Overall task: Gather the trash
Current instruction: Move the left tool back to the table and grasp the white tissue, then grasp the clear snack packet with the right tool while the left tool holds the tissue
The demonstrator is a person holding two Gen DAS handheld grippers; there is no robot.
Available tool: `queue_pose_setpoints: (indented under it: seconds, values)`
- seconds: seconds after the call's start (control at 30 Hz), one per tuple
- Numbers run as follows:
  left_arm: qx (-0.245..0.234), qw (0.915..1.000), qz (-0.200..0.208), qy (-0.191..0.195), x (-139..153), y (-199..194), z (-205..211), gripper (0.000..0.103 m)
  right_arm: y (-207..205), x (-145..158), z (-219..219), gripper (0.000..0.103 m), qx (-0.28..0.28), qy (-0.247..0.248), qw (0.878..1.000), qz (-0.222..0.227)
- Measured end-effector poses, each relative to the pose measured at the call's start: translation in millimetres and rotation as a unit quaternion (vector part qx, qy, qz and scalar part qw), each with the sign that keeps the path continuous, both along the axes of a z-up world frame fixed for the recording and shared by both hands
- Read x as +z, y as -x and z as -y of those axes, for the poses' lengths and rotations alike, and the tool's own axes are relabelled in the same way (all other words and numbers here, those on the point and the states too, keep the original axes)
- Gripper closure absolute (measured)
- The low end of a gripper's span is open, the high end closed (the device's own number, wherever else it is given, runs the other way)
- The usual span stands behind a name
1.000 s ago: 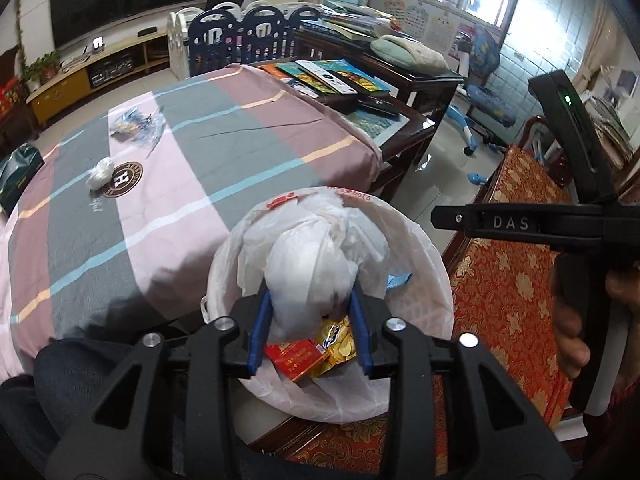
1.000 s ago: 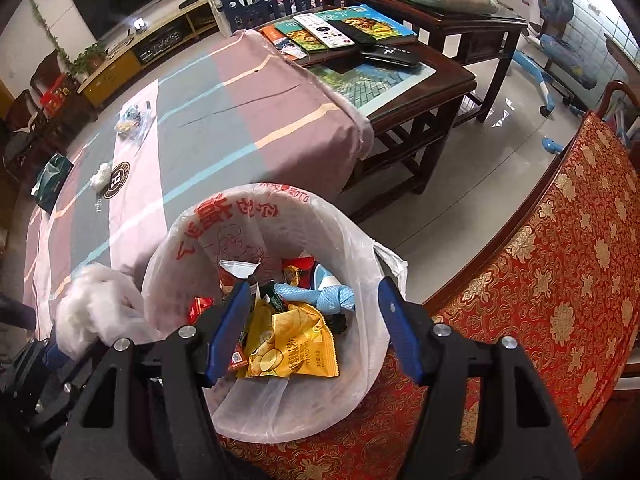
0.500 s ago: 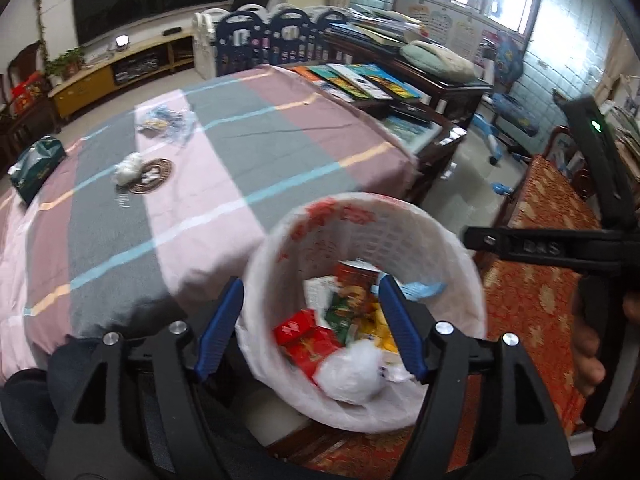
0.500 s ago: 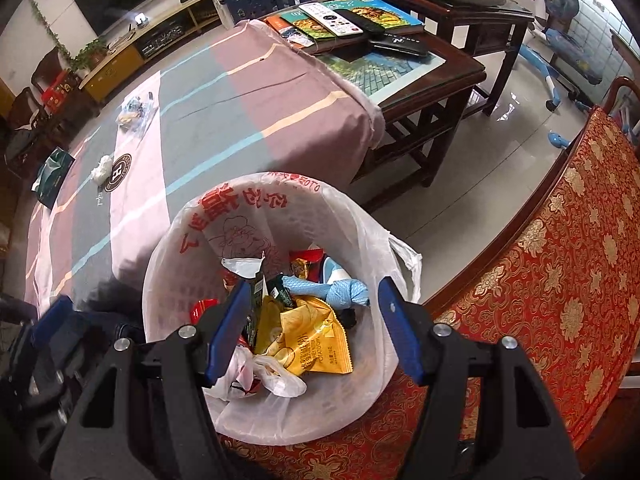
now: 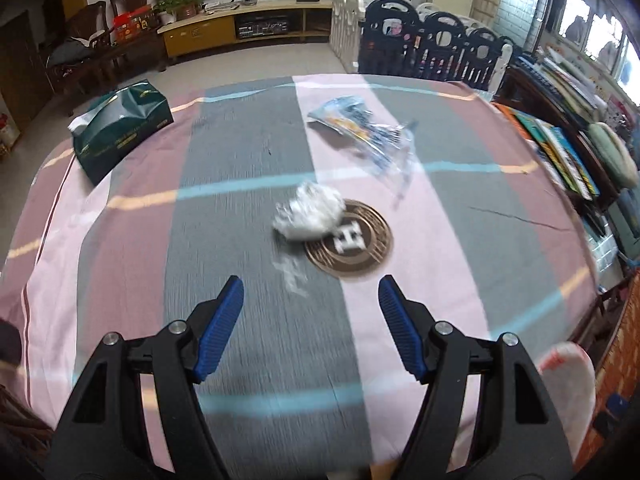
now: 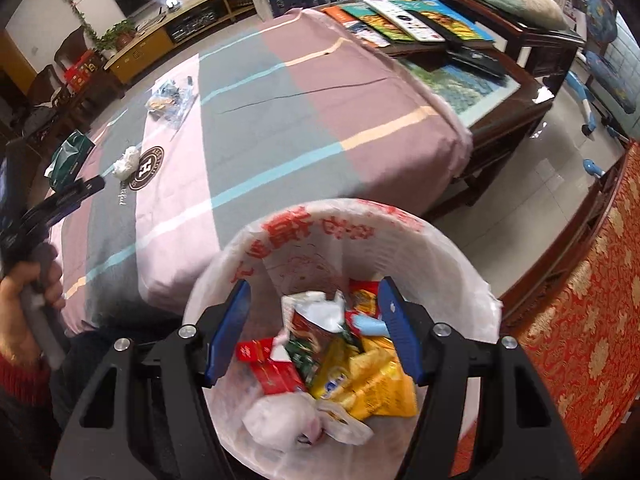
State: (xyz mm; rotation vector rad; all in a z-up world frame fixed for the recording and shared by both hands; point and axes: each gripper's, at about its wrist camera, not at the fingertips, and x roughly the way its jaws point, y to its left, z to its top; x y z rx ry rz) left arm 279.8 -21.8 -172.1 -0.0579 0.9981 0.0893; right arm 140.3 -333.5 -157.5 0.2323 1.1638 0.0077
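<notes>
My left gripper (image 5: 310, 282) hangs open over the striped tablecloth (image 5: 248, 200), with nothing between its blue pads. Just ahead of it a crumpled white wad (image 5: 310, 216) lies beside a round brown H emblem (image 5: 350, 240). A clear printed wrapper (image 5: 360, 128) lies farther back. My right gripper (image 6: 315, 284) stands open above the white-lined trash bin (image 6: 440, 248), which holds several snack packets and a white plastic bag (image 6: 280, 420). In the right wrist view, the wad (image 6: 126, 162) and the wrapper (image 6: 170, 98) sit far left on the table.
A dark green tissue box (image 5: 120, 128) sits at the table's far left. Books and a remote cover a wooden side table (image 6: 520, 92) on the right. A red patterned sofa seat (image 6: 580, 320) borders the bin. A hand (image 6: 24, 300) holds the left gripper's handle.
The left gripper opened and dropped the white plastic bag into the bin, then swung away left over the table. The right gripper shifted a little above the bin, still open.
</notes>
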Motion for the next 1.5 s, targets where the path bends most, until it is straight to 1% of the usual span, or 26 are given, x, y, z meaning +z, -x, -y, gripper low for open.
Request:
queue_pose_setpoints:
  seconds: [0.1, 0.2, 0.23, 0.27, 0.3, 0.33, 0.4, 0.43, 0.5, 0.53, 0.6, 0.63, 0.7, 0.73, 0.8, 0.87, 0.9, 0.93, 0.97, 1.0, 1.1, 1.17, 1.27, 1.37, 1.5]
  values:
    - [0.001, 0.9997, -0.023, -0.012, -20, -35, -6, 0.032, -24, -2, -18, 0.038, 0.009, -0.006, 1.0, -0.002]
    - [0.0, 0.9994, -0.033, -0.007, -37, -61, -8, 0.032, -52, -3, -36, 0.038, 0.02, -0.003, 1.0, 0.008]
    - [0.0, 0.9994, -0.034, -0.008, -41, -67, -9, 0.033, -64, -3, -43, 0.038, 0.025, -0.004, 1.0, 0.013]
    - [-0.002, 0.9993, -0.034, -0.013, -47, -74, -10, 0.036, -76, -4, -50, 0.038, 0.031, -0.005, 0.999, 0.019]
    - [-0.004, 0.9993, -0.035, -0.015, -50, -78, -11, 0.049, -87, -4, -56, 0.038, 0.038, -0.003, 0.999, 0.027]
    - [-0.006, 0.9992, -0.036, -0.013, -53, -81, -13, 0.068, -100, -3, -65, 0.038, 0.045, 0.001, 0.998, 0.04]
    - [-0.01, 0.9994, -0.034, 0.004, -57, -85, -22, 0.077, -128, -3, -81, 0.037, 0.058, -0.001, 0.996, 0.062]
    - [-0.006, 0.9996, -0.025, 0.009, -55, -82, -27, 0.082, -145, -4, -90, 0.033, 0.065, -0.01, 0.996, 0.068]
    - [0.006, 0.9999, -0.011, 0.009, -48, -72, -40, 0.084, -177, -6, -108, 0.03, 0.067, -0.023, 0.994, 0.081]
    - [0.012, 0.9998, -0.003, 0.015, -43, -64, -47, 0.084, -197, -9, -122, 0.029, 0.076, -0.025, 0.993, 0.087]
    - [0.032, 0.9989, 0.018, 0.03, -30, -37, -65, 0.084, -232, -17, -144, 0.028, 0.092, -0.035, 0.992, 0.085]
    - [0.043, 0.998, 0.027, 0.038, -24, -18, -75, 0.084, -254, -23, -156, 0.028, 0.086, -0.017, 0.993, 0.082]
    - [0.068, 0.9957, 0.032, 0.053, -15, 15, -91, 0.084, -292, -38, -174, 0.028, 0.077, 0.014, 0.995, 0.068]
    - [0.085, 0.9941, 0.026, 0.061, -11, 36, -102, 0.084, -305, -46, -177, 0.028, 0.066, 0.017, 0.996, 0.058]
    - [0.108, 0.9918, 0.029, 0.062, -3, 71, -115, 0.084, -324, -59, -179, 0.028, 0.033, 0.004, 0.999, 0.04]
    - [0.114, 0.9917, 0.031, 0.049, 4, 100, -124, 0.084, -333, -70, -182, 0.03, 0.018, -0.02, 0.999, 0.02]
    - [0.119, 0.9916, 0.032, 0.039, 7, 109, -126, 0.083, -333, -74, -183, 0.035, 0.013, -0.022, 1.0, 0.014]
    - [0.129, 0.9905, 0.036, 0.031, 11, 119, -128, 0.084, -330, -73, -185, 0.051, 0.008, -0.003, 1.0, 0.027]
    - [0.136, 0.9894, 0.04, 0.031, 14, 126, -132, 0.084, -327, -74, -189, 0.068, 0.023, -0.003, 0.999, 0.022]
    - [0.139, 0.9887, 0.045, 0.033, 17, 131, -134, 0.083, -322, -73, -192, 0.07, 0.031, -0.003, 0.999, 0.022]
    - [0.145, 0.9874, 0.059, 0.021, 24, 151, -132, 0.083, -292, -67, -198, 0.075, 0.056, -0.022, 0.998, 0.019]
    - [0.144, 0.9874, 0.06, 0.024, 25, 162, -130, 0.083, -263, -57, -201, 0.077, 0.078, -0.022, 0.996, 0.028]
    - [0.144, 0.9873, 0.062, 0.024, 25, 175, -123, 0.083, -214, -41, -203, 0.077, 0.106, -0.034, 0.993, 0.039]
    - [0.149, 0.9863, 0.068, 0.022, 31, 185, -121, 0.083, -174, -35, -204, 0.077, 0.116, -0.048, 0.992, 0.033]
    - [0.152, 0.9839, 0.094, 0.007, 49, 199, -119, 0.083, -124, -32, -201, 0.077, 0.107, -0.037, 0.993, 0.031]
